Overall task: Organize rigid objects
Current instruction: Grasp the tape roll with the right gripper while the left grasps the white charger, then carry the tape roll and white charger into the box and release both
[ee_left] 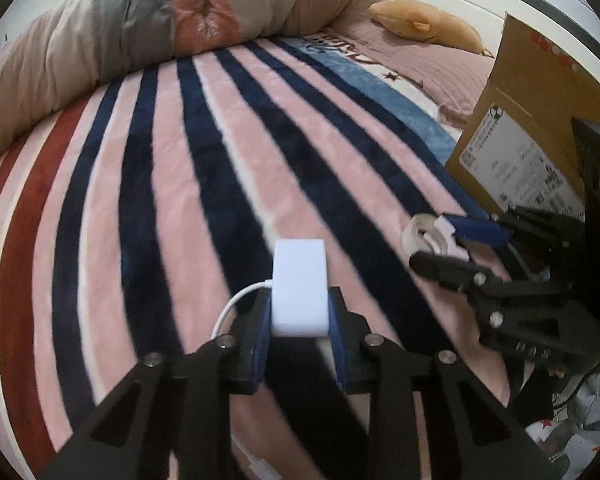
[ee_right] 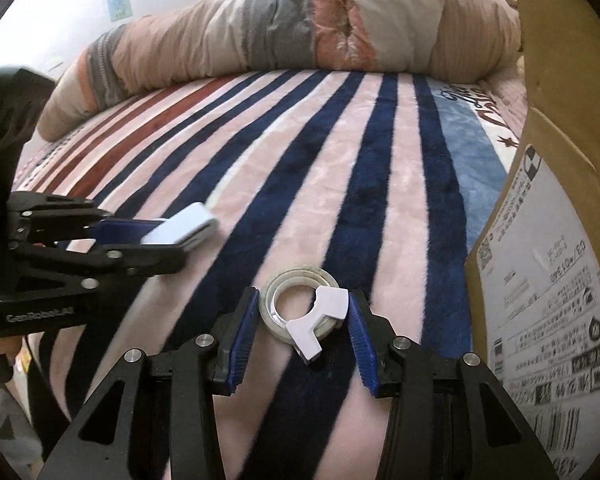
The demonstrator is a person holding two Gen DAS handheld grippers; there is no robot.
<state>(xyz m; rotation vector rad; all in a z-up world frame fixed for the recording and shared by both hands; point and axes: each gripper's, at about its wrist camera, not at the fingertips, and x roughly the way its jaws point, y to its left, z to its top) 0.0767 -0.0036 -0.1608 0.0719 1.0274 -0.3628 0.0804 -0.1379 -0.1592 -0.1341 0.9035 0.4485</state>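
Observation:
My left gripper (ee_left: 299,312) is shut on a white charger block (ee_left: 299,288) with a white cable looping off its left side; it holds the block above the striped blanket. It also shows in the right wrist view (ee_right: 180,232) at the left. My right gripper (ee_right: 302,322) is shut on a clear tape roll with a white dispenser piece (ee_right: 306,316), its blue pads touching both sides. The right gripper shows in the left wrist view (ee_left: 440,240) with the tape roll (ee_left: 428,236) at its tips, close to a cardboard box (ee_left: 532,132).
A pink, navy and red striped blanket (ee_left: 180,184) covers the bed. A rolled duvet (ee_left: 140,32) lies along the far side. The cardboard box (ee_right: 548,240) with a shipping label stands at the right. A plush toy (ee_left: 424,20) lies at the back.

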